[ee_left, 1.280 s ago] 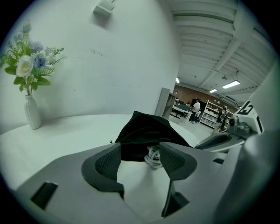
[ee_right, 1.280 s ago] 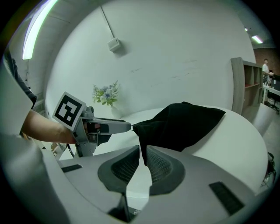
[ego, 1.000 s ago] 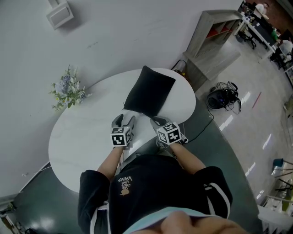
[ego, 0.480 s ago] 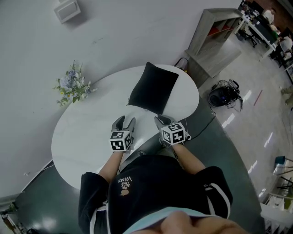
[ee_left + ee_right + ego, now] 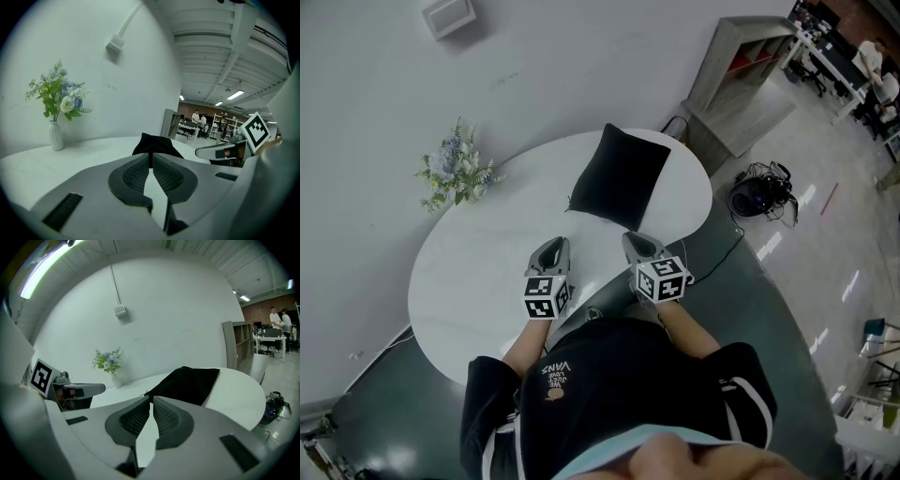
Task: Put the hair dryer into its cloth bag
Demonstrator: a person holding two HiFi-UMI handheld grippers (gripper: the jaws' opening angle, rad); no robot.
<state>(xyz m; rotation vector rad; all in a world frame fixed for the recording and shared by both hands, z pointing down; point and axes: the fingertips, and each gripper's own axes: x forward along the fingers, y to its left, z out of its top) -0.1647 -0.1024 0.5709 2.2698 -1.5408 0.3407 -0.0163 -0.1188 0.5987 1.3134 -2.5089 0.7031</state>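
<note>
The black cloth bag (image 5: 617,178) lies flat on the far part of the round white surface (image 5: 478,272), with one corner pointing toward the person. Both grippers hover over the near edge, well apart from the bag. The left hand-held gripper (image 5: 551,251) has just been closing, and its jaws now meet with nothing between them. The right hand-held gripper (image 5: 639,246) is clenched too, also on nothing. A white vase of flowers (image 5: 457,173) stands at the surface's left rim by the wall.
</note>
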